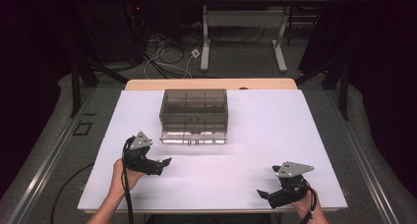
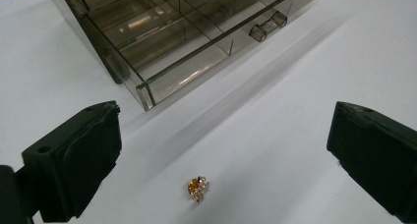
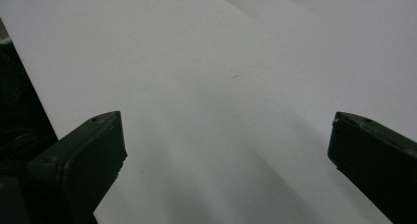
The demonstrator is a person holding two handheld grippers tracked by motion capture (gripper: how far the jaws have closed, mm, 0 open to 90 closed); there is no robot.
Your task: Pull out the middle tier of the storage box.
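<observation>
left gripper view: left claw [image 2: 216, 155] gapes over gold earring [image 2: 197, 188]; right claw [image 3: 226, 160] also gapes.

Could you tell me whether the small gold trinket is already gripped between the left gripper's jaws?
No, the gold trinket lies loose on the white table, with the left gripper open wide around it.

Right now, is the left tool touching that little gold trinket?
Apart. The left gripper view shows the left tool wide open, with bare white table on both sides of the gold trinket between its jaws.
</observation>
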